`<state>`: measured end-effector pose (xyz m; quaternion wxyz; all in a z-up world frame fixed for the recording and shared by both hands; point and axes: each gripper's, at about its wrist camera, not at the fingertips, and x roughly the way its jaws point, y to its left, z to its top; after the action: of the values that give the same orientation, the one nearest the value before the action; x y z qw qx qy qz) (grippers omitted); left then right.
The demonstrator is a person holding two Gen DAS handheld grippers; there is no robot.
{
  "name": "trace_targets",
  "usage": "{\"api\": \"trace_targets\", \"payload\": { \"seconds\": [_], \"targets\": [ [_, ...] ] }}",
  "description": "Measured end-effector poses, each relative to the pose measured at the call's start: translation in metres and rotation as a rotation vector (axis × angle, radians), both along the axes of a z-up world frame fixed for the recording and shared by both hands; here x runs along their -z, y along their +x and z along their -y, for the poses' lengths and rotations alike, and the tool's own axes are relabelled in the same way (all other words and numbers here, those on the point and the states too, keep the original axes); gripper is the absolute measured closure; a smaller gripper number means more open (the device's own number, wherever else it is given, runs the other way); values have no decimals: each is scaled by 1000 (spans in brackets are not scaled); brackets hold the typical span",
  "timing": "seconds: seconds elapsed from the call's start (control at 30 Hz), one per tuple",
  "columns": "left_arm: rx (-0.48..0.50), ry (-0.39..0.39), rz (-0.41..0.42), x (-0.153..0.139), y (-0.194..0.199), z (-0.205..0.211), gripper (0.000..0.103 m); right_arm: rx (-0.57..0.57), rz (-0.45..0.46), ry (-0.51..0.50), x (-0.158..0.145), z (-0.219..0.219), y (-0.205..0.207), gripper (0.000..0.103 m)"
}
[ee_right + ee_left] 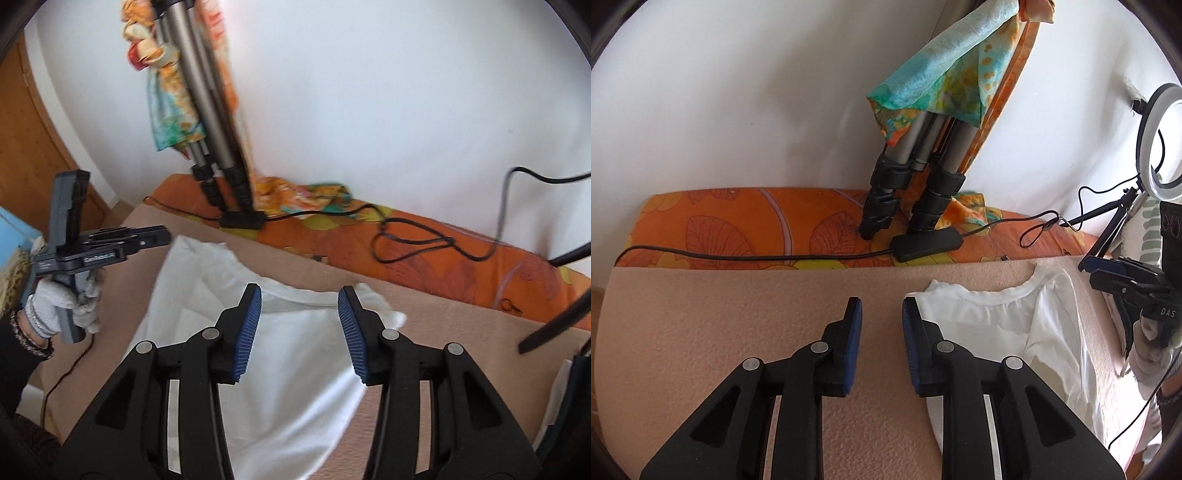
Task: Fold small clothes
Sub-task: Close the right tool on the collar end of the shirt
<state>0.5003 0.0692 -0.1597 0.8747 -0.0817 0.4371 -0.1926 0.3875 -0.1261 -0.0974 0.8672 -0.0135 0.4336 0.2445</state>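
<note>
The white shirt (pixel 288 354) lies on the peach mat (pixel 720 332), neckline away from the cameras, one side already doubled over so a long crease runs down it. The right gripper (pixel 300 334) hangs above the shirt with its jaws apart and nothing between them; the collar band shows just past the tips and plain white cloth fills the gap below. The left gripper (pixel 882 347) sits off the shirt's edge, jaws a little apart and empty, only mat in the gap, and the shirt's shoulder corner lies just beyond its right-hand pad. Neither gripper holds cloth, so this looks like the pause between folds: one side seems laid over, and the next grasp is not yet taken. The next move likely calls for each gripper to come down on an edge of the shirt, the left on the corner beside its pad, the right on the hem or collar ahead of it, pinch only the layers meant to travel, and carry them across evenly so the crease stays straight. A tripod (pixel 916 177) draped with patterned cloth and a black cable (pixel 738 255) lie well beyond the jaws, clear of the work.
</note>
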Motion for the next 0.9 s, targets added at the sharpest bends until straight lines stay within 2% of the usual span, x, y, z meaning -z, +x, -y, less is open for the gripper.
{"api": "trace_targets", "payload": {
  "seconds": [0.1,0.3,0.37,0.43,0.53,0.57,0.63,0.7,0.73,0.77,0.8,0.83,0.9],
  "targets": [
    [5,-3,5,1,-2,-3,83,-125,-79,55,14,-39,5,58],
    [33,38,12,6,-5,8,83,-212,-131,-20,44,-101,13,58],
    [35,34,12,7,-4,10,83,-216,-129,-94,52,-115,12,97],
    [27,34,12,6,-4,10,83,-199,-89,-155,51,-119,7,101],
    [30,25,11,4,-5,10,83,-113,-21,-168,38,-105,10,102],
    [30,20,11,4,-6,11,83,-84,-25,-158,38,-98,15,102],
    [39,8,10,4,-8,13,82,-106,-110,-74,42,-89,25,102],
    [55,31,9,5,-10,21,78,-103,-81,-82,38,-87,21,102],
    [71,39,11,6,-10,24,77,-107,-80,-52,35,-83,20,100],
    [78,61,20,6,-11,28,77,-119,-118,-8,35,-81,22,97],
    [66,96,34,6,-11,31,77,-133,-151,34,36,-79,23,84],
    [54,107,38,7,-10,32,77,-145,-166,55,37,-79,23,66],
    [55,89,21,9,-8,32,77,-150,-154,29,40,-87,20,64]
  ]
}}
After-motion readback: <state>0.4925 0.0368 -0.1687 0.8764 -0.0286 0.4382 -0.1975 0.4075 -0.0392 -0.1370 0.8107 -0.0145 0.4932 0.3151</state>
